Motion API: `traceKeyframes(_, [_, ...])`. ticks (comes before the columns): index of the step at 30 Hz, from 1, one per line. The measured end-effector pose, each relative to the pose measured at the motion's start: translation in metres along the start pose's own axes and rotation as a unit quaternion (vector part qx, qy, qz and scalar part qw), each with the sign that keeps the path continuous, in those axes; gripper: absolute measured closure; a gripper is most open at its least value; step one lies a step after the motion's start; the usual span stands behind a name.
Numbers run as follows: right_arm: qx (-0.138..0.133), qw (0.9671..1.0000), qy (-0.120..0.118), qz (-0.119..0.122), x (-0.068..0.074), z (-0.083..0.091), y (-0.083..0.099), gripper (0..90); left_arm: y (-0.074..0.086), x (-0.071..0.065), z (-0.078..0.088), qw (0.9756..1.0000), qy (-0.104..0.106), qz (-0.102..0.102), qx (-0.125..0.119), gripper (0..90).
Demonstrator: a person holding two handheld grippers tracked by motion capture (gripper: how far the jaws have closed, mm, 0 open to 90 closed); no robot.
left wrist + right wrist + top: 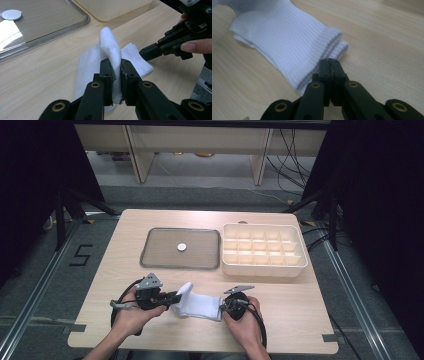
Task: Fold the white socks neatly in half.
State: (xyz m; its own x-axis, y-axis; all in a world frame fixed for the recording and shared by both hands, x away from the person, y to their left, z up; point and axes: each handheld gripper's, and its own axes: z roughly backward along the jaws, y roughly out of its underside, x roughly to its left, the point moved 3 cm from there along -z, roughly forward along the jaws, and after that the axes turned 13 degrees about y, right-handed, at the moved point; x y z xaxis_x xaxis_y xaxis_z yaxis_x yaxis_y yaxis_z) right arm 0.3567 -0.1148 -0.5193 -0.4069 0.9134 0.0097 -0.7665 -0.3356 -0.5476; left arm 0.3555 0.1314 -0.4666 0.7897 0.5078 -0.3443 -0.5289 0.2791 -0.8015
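While pinched in the left gripper [116,75] jaws, sock [200,304] lengthwise left-right, cuff toward empty-shut right gripper [329,65].

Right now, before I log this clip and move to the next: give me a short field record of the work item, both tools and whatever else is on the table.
work item: white socks, folded pile near the table's front edge
left tool: shut on a raised fold of the socks
right tool: jaws together, tips at the ribbed cuff end, nothing visibly between them
tray: clear and flat, mid-table, holding a small round white disc
organizer box: cream, divided into compartments, right of the tray
table: light wood
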Motion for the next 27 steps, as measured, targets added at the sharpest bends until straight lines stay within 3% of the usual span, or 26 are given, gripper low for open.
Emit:
traceKeyframes(2, [-0.001,1.0,0.001,-0.001,0.0,0.0,0.0,89.5,0.0,0.001,0.0,1.0,0.007,-0.001,0.004,80.9])
traceKeyframes(14, [-0.005,0.9999,0.014,0.007,-0.001,-0.001,0.0,89.5,0.0,-0.001,-0.004,1.0,0.003,-0.002,0.007,80.9])
traceKeyframes(16, [-0.005,1.0,0.005,0.004,0.001,0.0,0.0,89.5,0.0,-0.001,-0.005,1.0,0.004,-0.002,0.006,80.9])
traceKeyframes(27, [-0.005,1.0,0.005,0.003,0.001,0.0,0.0,89.5,0.0,-0.003,-0.01,0.9999,0.007,-0.007,0.01,80.8])
